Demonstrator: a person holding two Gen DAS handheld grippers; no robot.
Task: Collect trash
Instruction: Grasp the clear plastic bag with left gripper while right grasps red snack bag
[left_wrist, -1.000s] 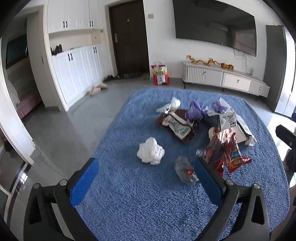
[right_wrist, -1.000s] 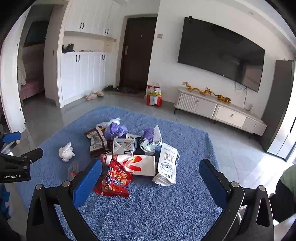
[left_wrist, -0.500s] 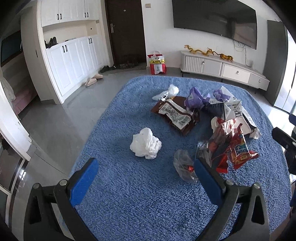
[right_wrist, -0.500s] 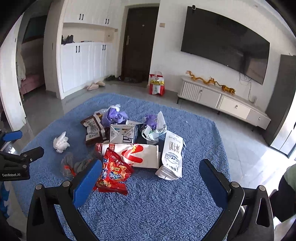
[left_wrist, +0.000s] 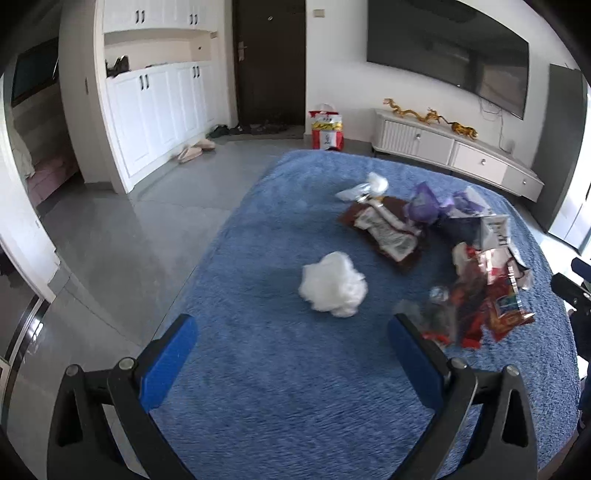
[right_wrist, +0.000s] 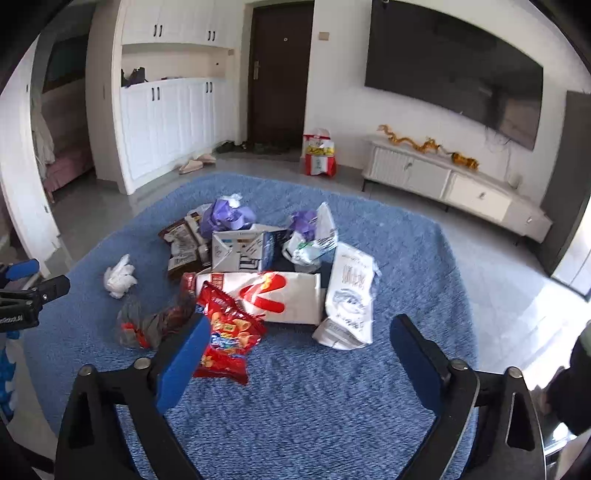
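Observation:
Trash lies in a pile on a blue rug (left_wrist: 288, 387). A crumpled white tissue (left_wrist: 333, 285) lies apart at the pile's left; it also shows in the right wrist view (right_wrist: 119, 277). My left gripper (left_wrist: 291, 332) is open and empty, just short of the tissue. A red snack bag (right_wrist: 227, 332), a white and red bag (right_wrist: 273, 295), a white paper bag (right_wrist: 351, 291), a carton (right_wrist: 243, 251) and a brown wrapper (left_wrist: 384, 232) make up the pile. My right gripper (right_wrist: 299, 343) is open and empty, in front of the white and red bag.
Grey floor tiles (left_wrist: 122, 236) surround the rug. White cupboards (left_wrist: 159, 107) stand at the left, a dark door (left_wrist: 271, 62) at the back, a low white TV cabinet (left_wrist: 454, 147) at the right. A red and yellow bag (left_wrist: 327, 129) stands by the door.
Both grippers have moved forward and lower toward the rug. The tissue now sits closer between my left fingers, and the pile is nearer my right gripper. Both stay open.

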